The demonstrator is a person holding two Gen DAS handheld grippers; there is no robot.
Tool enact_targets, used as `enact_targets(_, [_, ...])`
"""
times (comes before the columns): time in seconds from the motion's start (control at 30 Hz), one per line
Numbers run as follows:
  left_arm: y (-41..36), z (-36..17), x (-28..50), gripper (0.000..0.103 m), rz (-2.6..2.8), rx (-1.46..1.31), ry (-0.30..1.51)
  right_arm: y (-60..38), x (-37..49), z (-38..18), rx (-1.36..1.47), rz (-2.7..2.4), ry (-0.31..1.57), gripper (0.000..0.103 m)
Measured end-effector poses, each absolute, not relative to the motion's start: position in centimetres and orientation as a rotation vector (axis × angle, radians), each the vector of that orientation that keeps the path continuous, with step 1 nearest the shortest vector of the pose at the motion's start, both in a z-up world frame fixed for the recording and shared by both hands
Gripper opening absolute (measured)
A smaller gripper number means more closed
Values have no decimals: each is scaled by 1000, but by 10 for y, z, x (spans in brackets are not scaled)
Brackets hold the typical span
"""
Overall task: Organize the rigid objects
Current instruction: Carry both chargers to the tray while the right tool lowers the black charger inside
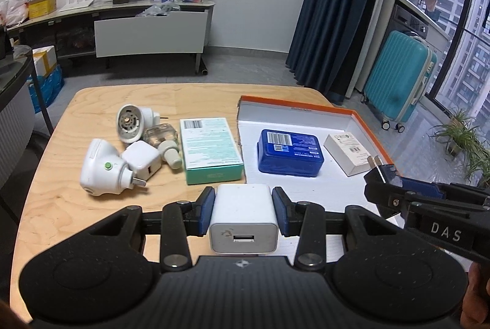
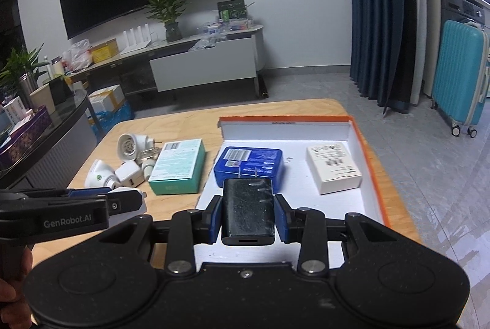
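Note:
My left gripper (image 1: 243, 208) is shut on a white USB charger (image 1: 244, 218), held above the near edge of the wooden table (image 1: 101, 215). My right gripper (image 2: 248, 212) is shut on a black charger (image 2: 248, 211) with its prongs pointing forward, over the near part of the orange-rimmed white box lid (image 2: 372, 176). In the lid lie a blue case (image 2: 248, 165) and a white box (image 2: 333, 170). The right gripper (image 1: 386, 176) also shows at the right of the left wrist view, and the left gripper (image 2: 134, 200) at the left of the right wrist view.
Left of the lid lie a teal box (image 1: 211, 150), two white plug-in devices (image 1: 102, 168) (image 1: 131, 122), a small white charger (image 1: 142, 162) and a clear bottle (image 1: 163, 139). A dark counter (image 2: 46, 145) stands left; a teal suitcase (image 1: 401, 78) stands on the floor at the right.

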State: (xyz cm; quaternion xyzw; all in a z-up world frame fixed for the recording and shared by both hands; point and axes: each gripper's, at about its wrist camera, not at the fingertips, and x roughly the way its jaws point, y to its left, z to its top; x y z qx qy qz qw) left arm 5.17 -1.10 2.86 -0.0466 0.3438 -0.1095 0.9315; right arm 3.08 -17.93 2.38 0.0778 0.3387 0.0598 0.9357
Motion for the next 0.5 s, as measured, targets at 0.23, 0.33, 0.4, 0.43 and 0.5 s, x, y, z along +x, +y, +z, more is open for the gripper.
enact_targets(0.23, [-21,29,53,41,-241,-85,705,-190,30,26,173,95,681,43])
enact_targets(0.33, [-25,30,54,41,-249,-81,704,-193,29,26,178,88,677,43])
enact_targets(0.4, [-28,30,54,41,-253,-79,703,-196,28,27,178,82,673,43])
enact_targets(0.43, [-29,30,55,41,-255,-77,704,-197,28,27,179,79,671,43])
enact_targets(0.5, [-32,30,55,41,-262,-76,703,-199,28,27,180,72,668,43])
